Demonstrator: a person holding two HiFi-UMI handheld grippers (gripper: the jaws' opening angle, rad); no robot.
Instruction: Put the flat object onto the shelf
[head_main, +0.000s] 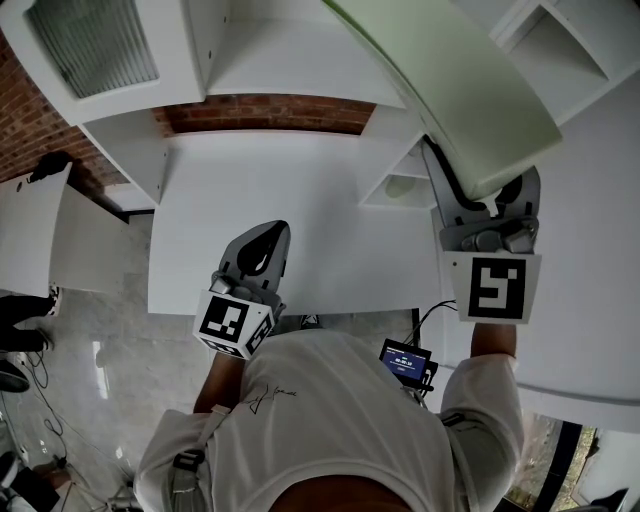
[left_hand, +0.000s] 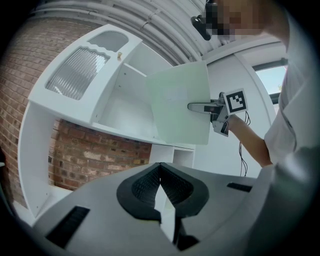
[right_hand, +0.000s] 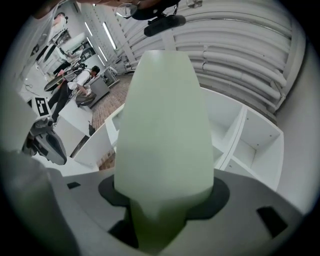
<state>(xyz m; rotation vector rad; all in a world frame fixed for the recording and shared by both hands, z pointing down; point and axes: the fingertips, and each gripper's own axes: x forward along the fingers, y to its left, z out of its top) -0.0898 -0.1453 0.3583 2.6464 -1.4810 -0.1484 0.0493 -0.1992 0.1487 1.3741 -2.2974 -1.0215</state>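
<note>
Pale-green flat board (head_main: 470, 90) is clamped in the right gripper's (head_main: 478, 200) jaws. Its long axis runs straight ahead from them, over the white shelf unit (head_main: 300, 75). The left gripper (head_main: 258, 250) hangs back, jaws together and empty.

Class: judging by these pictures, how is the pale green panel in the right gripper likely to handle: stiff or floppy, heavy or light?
Probably stiff: the pale green panel juts straight from the right gripper without sagging. Likely light: one edge grip carries it. It may pivot in that grip.
</note>
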